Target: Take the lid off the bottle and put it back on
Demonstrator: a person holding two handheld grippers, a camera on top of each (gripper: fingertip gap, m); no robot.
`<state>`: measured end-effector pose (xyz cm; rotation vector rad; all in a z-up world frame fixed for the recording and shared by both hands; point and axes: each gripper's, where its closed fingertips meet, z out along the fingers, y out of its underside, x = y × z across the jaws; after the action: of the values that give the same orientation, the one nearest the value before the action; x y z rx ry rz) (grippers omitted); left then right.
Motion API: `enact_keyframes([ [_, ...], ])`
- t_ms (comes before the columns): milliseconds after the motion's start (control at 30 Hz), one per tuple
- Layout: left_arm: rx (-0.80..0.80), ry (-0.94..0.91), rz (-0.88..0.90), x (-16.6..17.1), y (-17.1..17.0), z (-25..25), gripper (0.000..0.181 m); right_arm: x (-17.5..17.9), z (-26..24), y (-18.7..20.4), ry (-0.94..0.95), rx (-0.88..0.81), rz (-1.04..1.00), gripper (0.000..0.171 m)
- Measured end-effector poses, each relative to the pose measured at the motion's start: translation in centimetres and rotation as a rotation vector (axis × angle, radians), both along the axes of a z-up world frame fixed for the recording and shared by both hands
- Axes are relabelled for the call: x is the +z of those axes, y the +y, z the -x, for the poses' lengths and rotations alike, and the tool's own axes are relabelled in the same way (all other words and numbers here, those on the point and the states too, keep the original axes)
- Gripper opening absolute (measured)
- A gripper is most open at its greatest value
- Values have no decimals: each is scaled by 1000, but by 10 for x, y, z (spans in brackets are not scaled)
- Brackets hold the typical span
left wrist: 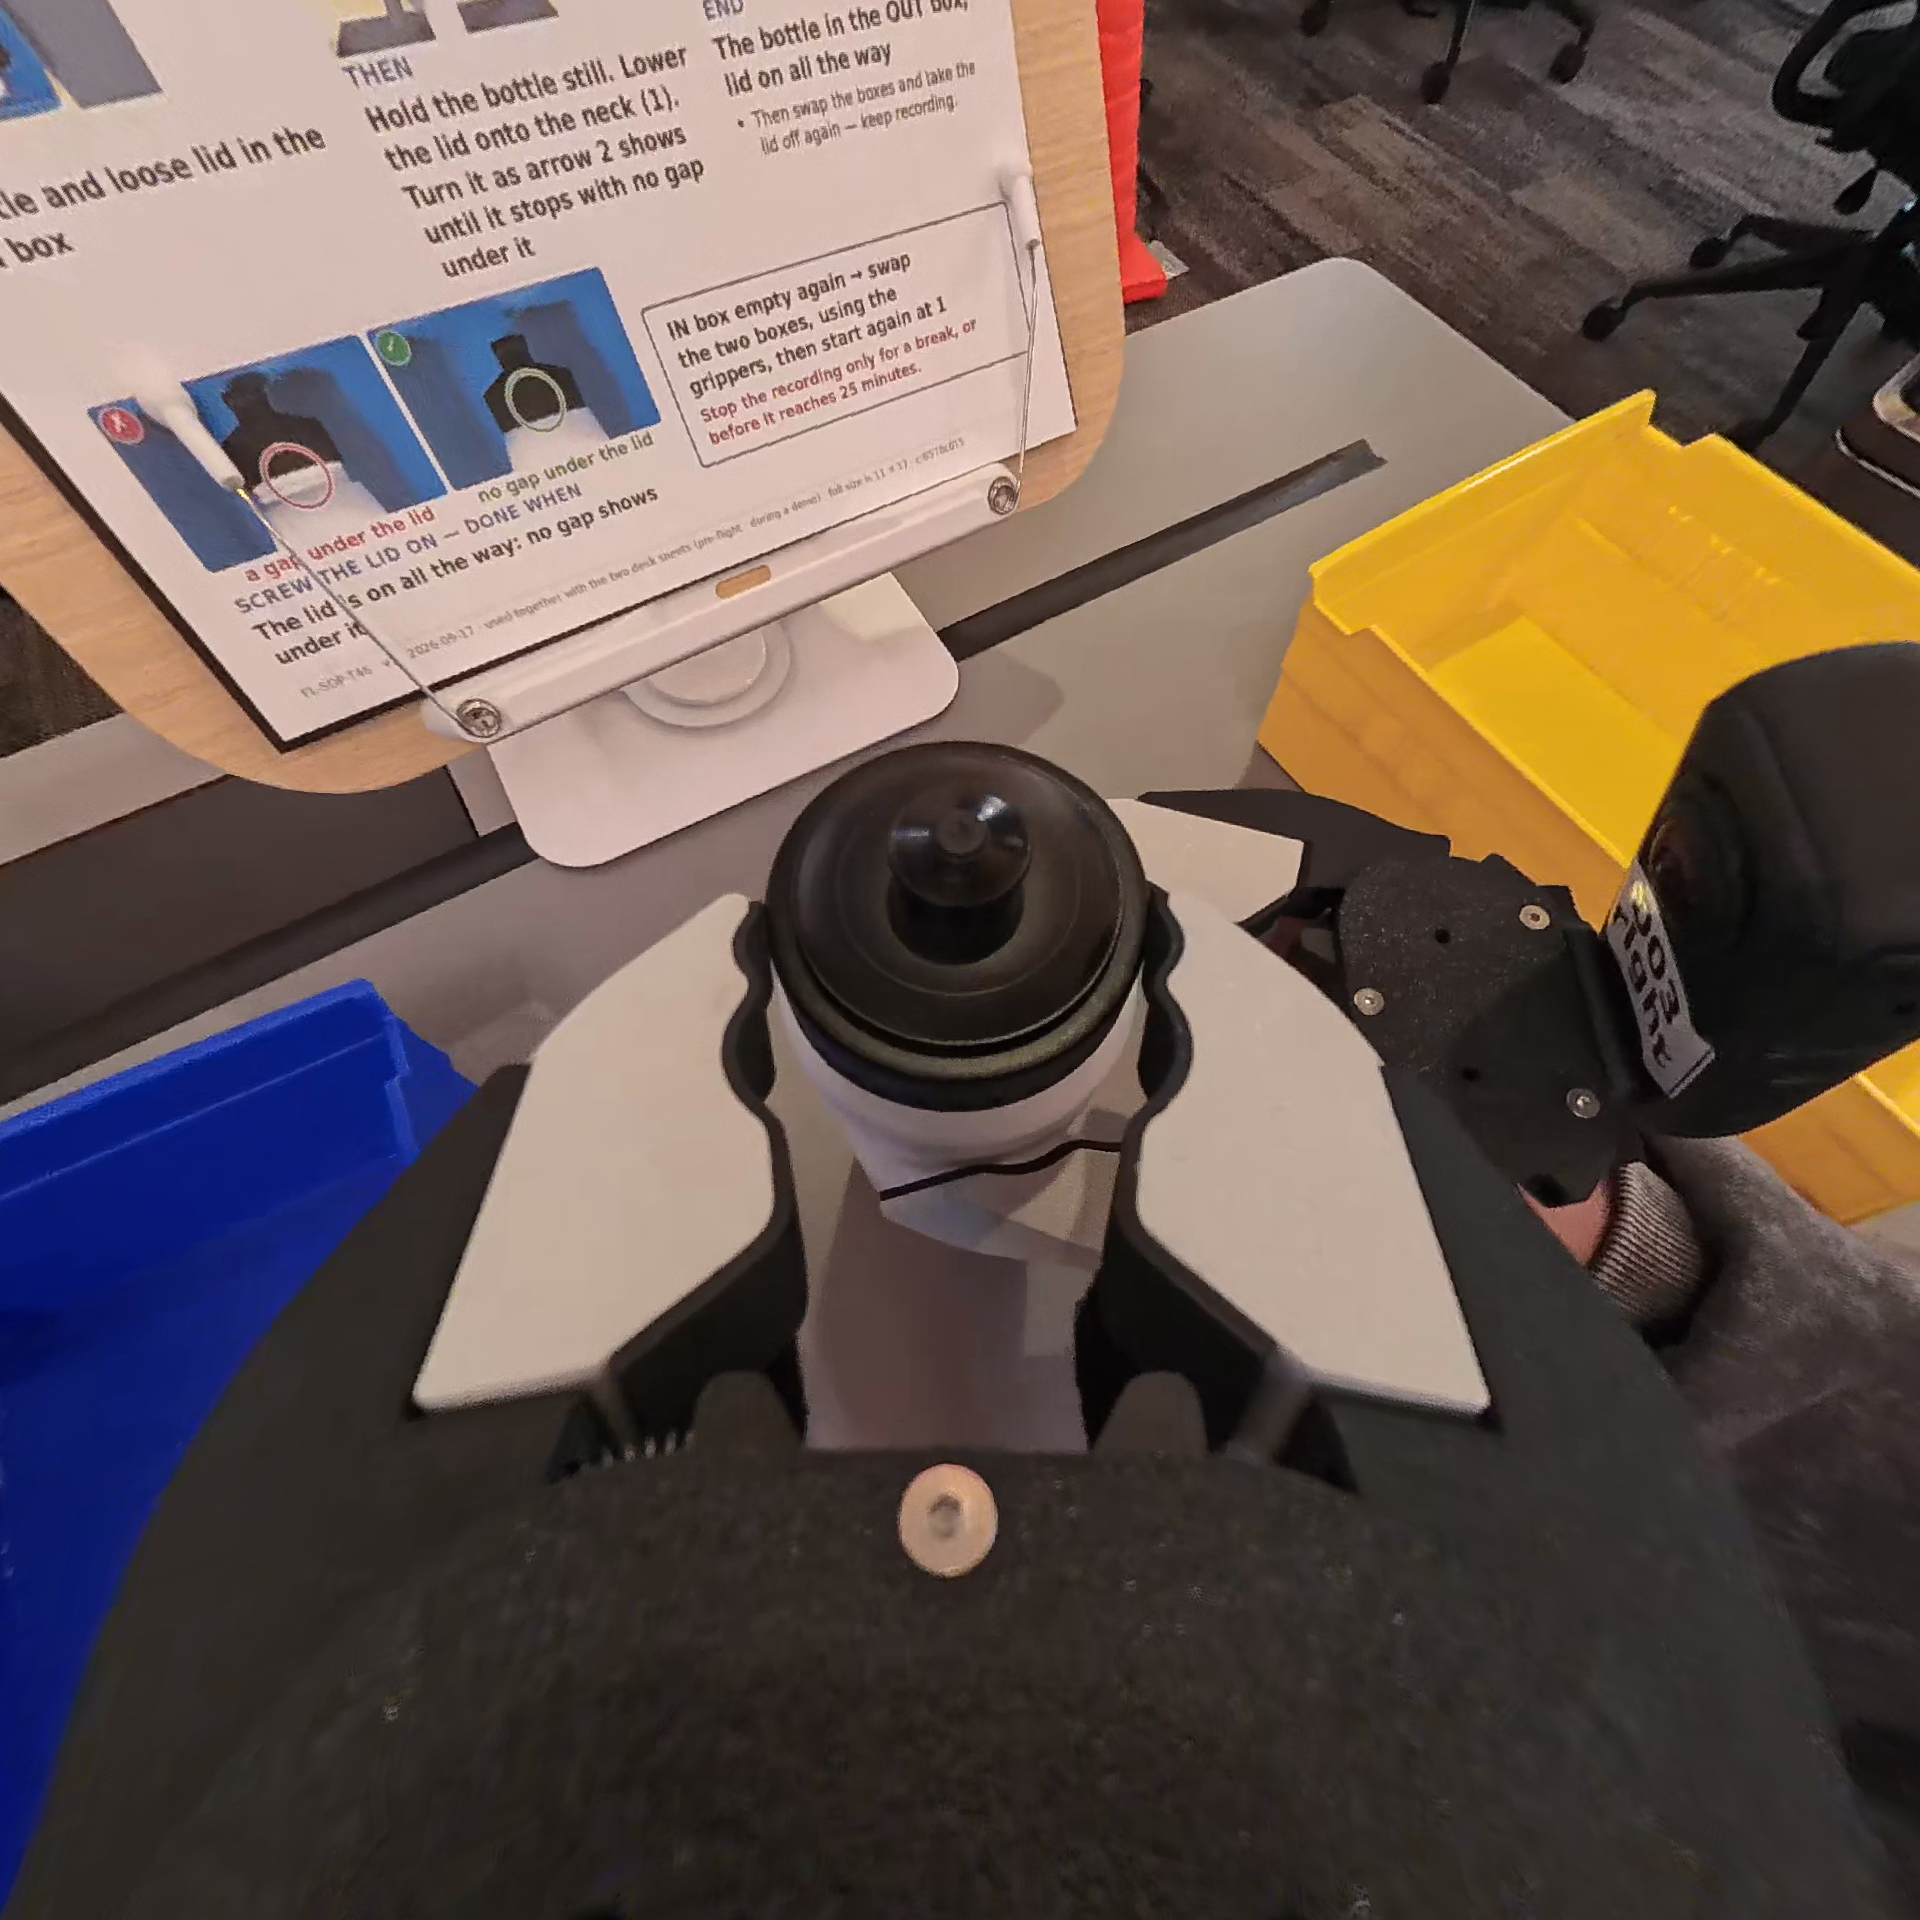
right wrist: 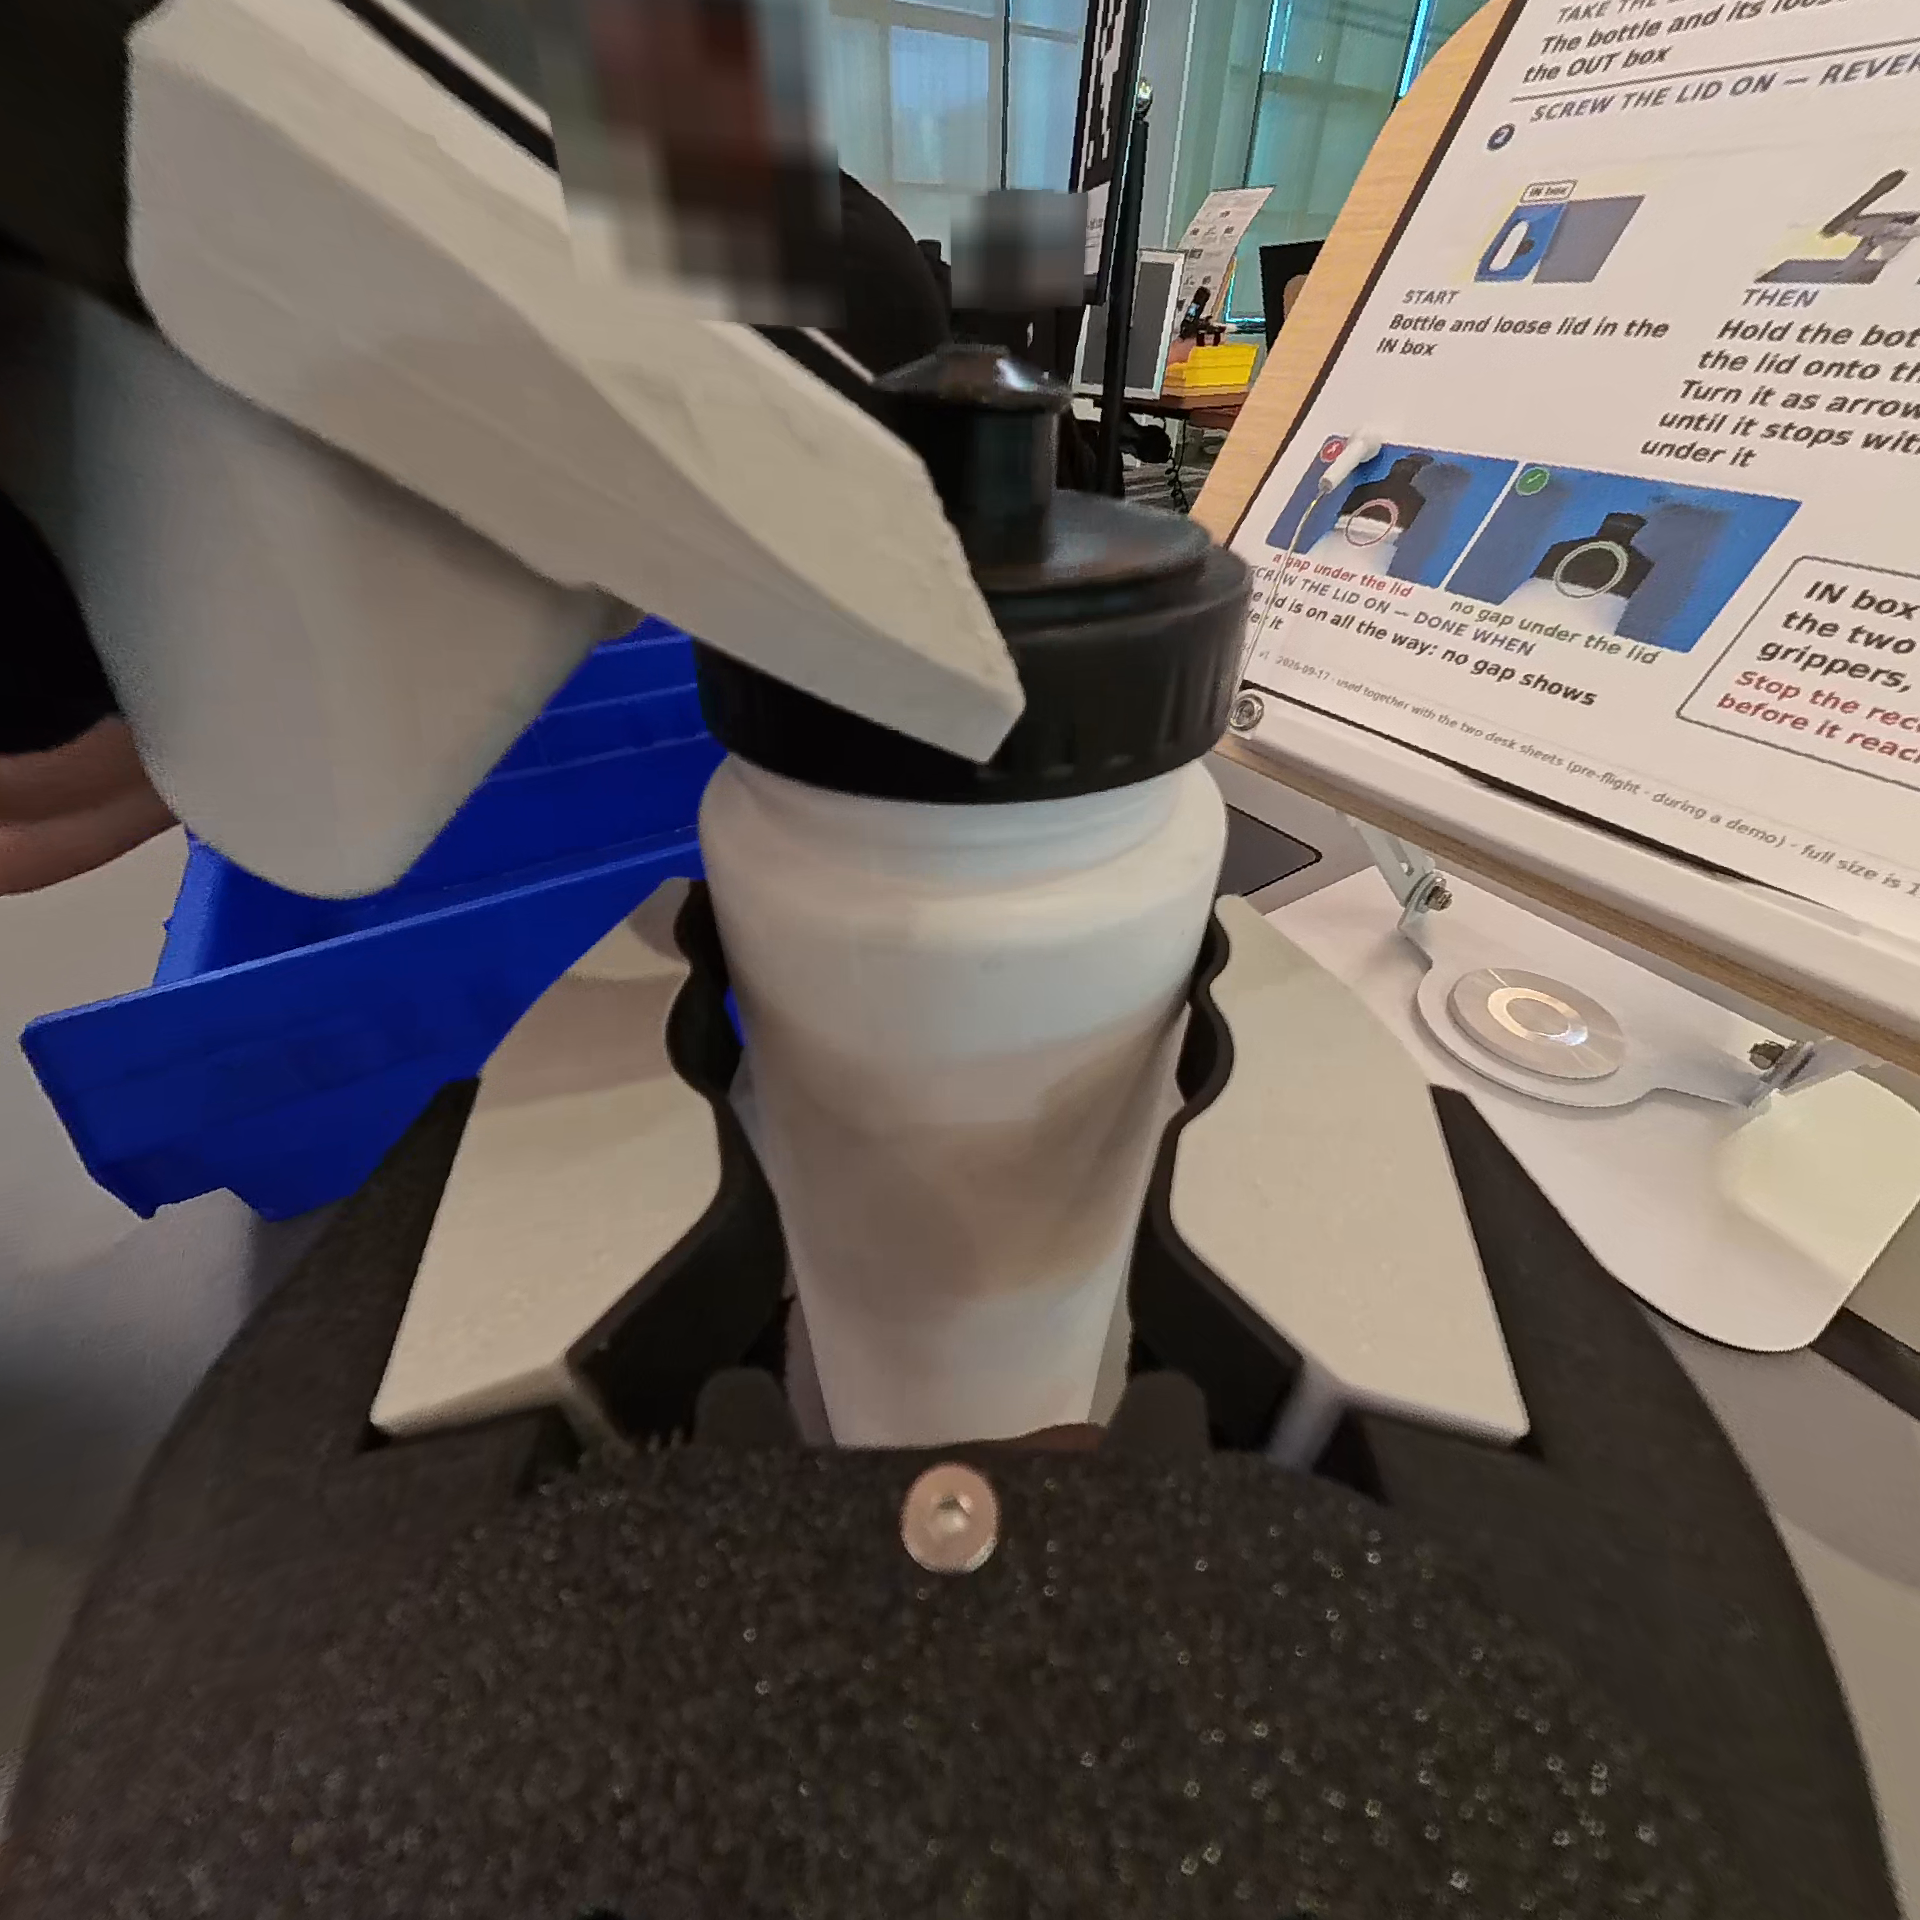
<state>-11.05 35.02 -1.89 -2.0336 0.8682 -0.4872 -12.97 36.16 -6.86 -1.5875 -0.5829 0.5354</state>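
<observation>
left wrist view: left gripper (left wrist: 956, 997) looks down on the black lid (left wrist: 956, 925) and is clamped on its rim, one finger at each side. the lid sits on the white bottle (left wrist: 935, 1101), spout uppermost.

right wrist view: right gripper (right wrist: 951, 1049) is clamped on the bottle (right wrist: 956, 1039) body below the shoulder, holding it upright. a finger (right wrist: 582, 436) of the left gripper crosses the lid (right wrist: 1101, 675) from the upper left.

position: bottle held over the middle of the tabletop (left wrist: 1403, 343), between the blue bin (left wrist: 187, 1247) on the left and the yellow bin (left wrist: 1558, 623) on the right, in front of the instruction board (left wrist: 540, 312) standing toward the far edge.

orientation: long axis near vertical, mouth up, base hidden.

progress: lid is on the neck with no clear gap under it. whether this is before removal or at the end of refitting cannot be told. judged: a turning step is in hand; the rest of the task is unconfirmed.
</observation>
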Motion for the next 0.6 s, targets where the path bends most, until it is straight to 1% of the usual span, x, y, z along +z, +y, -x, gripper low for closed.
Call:
enact_keyframes([
  [133,-32,35,-13,0,0,-2,69,0,-1,0,3,-4,4,85],
  [300,-169,46,3,-1,-2,-1,69,0,0,0,1,-2,1,85],
  [400,-293,64,20,-2,-3,-1,69,0,0,0,5,1,-1,85],
  [600,-634,144,20,-4,-5,2,68,0,1,-1,2,2,-9,85],
])
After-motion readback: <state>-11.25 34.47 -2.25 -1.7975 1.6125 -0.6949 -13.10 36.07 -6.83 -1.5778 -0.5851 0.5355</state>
